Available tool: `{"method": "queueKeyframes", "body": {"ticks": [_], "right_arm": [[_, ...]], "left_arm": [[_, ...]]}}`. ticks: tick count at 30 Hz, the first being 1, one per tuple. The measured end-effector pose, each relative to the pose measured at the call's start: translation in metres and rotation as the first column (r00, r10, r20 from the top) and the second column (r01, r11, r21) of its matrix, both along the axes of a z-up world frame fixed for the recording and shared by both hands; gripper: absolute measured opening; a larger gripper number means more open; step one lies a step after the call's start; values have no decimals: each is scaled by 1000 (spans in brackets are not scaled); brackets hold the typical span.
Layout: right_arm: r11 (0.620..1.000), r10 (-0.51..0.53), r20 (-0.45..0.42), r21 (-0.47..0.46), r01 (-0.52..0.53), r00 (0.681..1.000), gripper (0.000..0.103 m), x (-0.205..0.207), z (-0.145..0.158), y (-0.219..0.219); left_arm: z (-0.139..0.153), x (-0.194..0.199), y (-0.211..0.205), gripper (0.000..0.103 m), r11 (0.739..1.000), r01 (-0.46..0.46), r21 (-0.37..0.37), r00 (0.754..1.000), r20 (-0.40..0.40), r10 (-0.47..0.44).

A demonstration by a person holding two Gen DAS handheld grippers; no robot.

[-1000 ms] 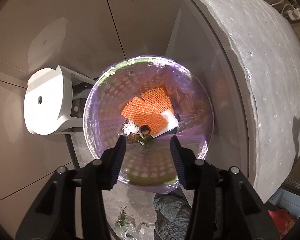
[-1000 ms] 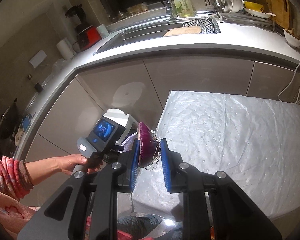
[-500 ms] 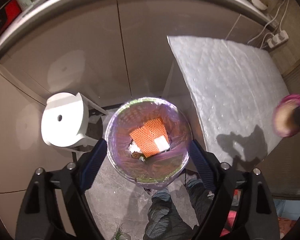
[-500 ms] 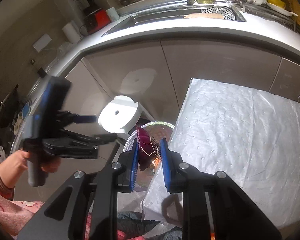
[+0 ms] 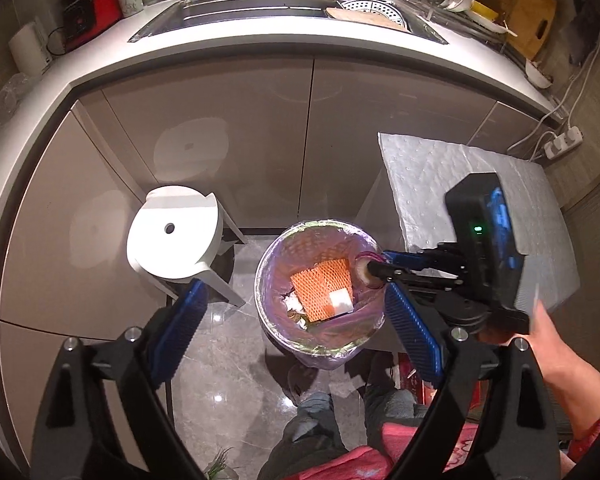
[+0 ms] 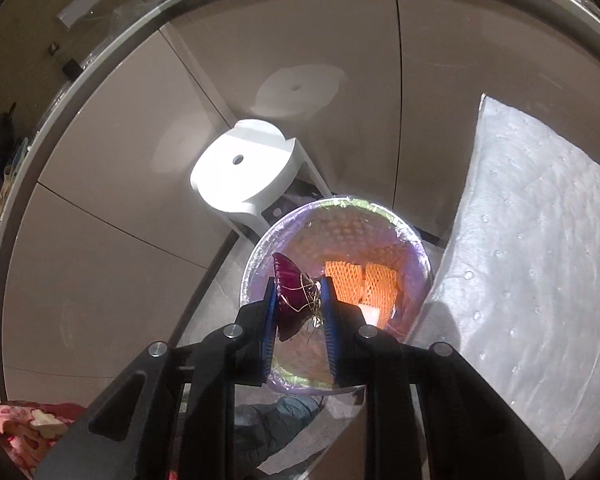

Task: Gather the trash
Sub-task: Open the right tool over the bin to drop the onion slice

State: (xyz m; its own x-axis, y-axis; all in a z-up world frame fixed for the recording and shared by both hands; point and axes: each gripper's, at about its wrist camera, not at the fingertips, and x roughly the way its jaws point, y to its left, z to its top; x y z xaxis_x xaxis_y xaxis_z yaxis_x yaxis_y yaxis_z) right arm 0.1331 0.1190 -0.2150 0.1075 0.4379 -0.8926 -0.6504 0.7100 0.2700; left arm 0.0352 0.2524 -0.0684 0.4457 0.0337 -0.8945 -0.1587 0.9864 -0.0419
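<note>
Gleaming grey floor [image 5: 228, 364] – beige cabinets [image 5: 260, 136], white stool [image 5: 176, 236]

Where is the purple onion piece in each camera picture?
Left wrist view: the purple onion piece is right of centre, at the bin's right rim, pinched in the right tongs.
Right wrist view: centre, between the tongs.
Shared landmark: the round purple-lined trash bin.

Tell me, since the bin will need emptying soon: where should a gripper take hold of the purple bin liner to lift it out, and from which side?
Grip the purple bin liner at its folded-over edge on the trash bin rim, coming from above and outside. That fold is the only free, pinchable film; inside, it lies against the wall. The near-left rim looks clearest, away from the white stool and padded table.
</note>
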Motion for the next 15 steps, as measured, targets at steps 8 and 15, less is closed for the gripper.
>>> {"method": "queueKeyframes", "body": {"ticks": [8, 15], "right_arm": [[993, -4, -63, -117, -4, 998, 46, 1, -45, 32], [991, -65, -41, -123, 59, 997, 79, -2, -24, 26]], "left_arm": [[3, -9, 2, 86, 1000, -3, 17, 1000, 6, 3], [-4, -7, -3, 86, 999, 22, 49, 1000, -16, -21]]}}
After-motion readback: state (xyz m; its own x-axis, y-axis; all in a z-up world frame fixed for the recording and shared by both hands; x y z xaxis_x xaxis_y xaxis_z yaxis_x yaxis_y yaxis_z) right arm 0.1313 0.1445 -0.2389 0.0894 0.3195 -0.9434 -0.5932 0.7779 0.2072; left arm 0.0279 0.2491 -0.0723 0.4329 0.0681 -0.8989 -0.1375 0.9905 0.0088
